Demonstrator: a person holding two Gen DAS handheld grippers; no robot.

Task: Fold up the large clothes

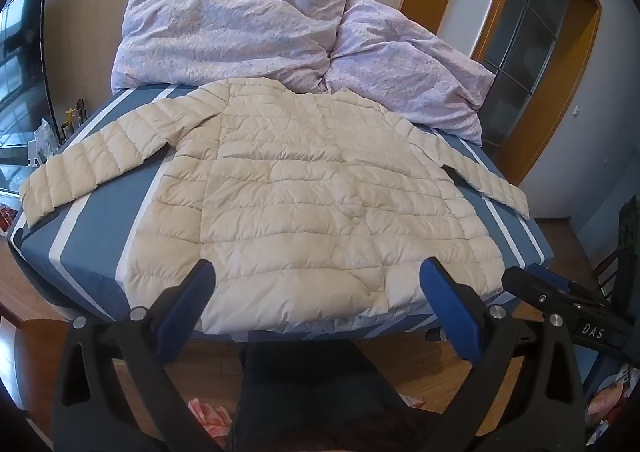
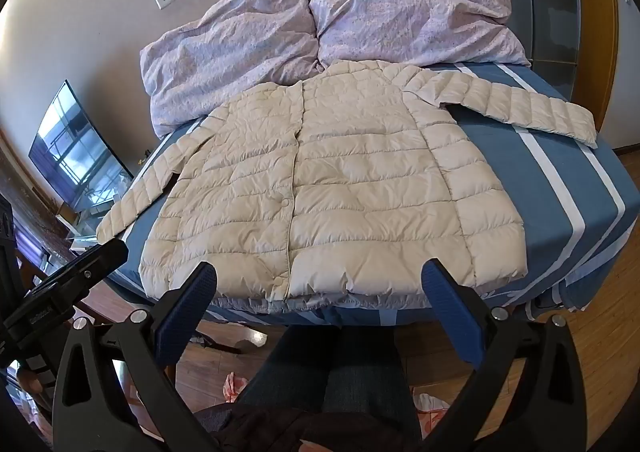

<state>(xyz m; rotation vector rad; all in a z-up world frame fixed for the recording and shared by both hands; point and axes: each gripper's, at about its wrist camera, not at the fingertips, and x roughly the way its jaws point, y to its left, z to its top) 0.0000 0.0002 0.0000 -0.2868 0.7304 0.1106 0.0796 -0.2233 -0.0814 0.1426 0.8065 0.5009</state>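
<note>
A cream quilted puffer jacket [image 1: 304, 192] lies flat, front up, on a bed with a blue sheet with white stripes [image 1: 104, 212]. Both sleeves are spread out to the sides. It also shows in the right wrist view [image 2: 332, 188]. My left gripper [image 1: 316, 272] is open and empty, held above the jacket's hem at the bed's near edge. My right gripper [image 2: 320, 272] is open and empty too, also over the hem. The right gripper's body shows at the right of the left wrist view [image 1: 568, 304].
A crumpled lilac duvet [image 1: 248, 28] lies piled at the bed's far end against the wall. A TV [image 2: 76, 156] stands to the left. A wood-framed glass door [image 1: 532, 36] is at the right. Wooden floor and the person's legs [image 2: 332, 372] lie below.
</note>
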